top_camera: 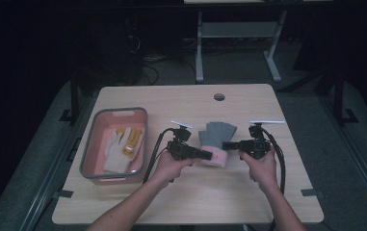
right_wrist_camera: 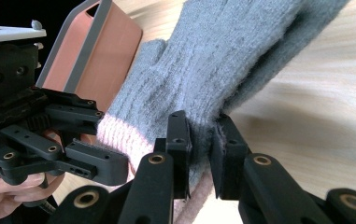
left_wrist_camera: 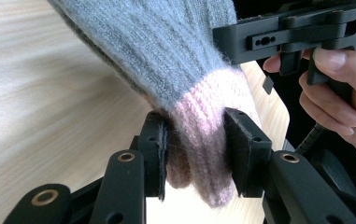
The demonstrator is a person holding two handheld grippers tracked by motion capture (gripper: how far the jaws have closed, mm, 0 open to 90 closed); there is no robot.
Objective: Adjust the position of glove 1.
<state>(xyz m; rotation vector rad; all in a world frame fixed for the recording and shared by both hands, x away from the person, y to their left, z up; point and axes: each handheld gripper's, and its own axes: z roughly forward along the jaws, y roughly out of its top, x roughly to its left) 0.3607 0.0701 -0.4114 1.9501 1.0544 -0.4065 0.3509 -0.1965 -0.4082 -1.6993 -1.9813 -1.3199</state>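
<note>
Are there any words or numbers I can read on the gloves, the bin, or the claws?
None: no words, numbers or signs can be read anywhere.
The grey glove with its pink cuff is plain knit.
The pink bin and the white and yellow glove in it show no readable print.
The left claw and right claw are plain black.

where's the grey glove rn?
High view: grey glove at table centre, right of the pink bin, pinched between left gripper and right gripper.
</note>
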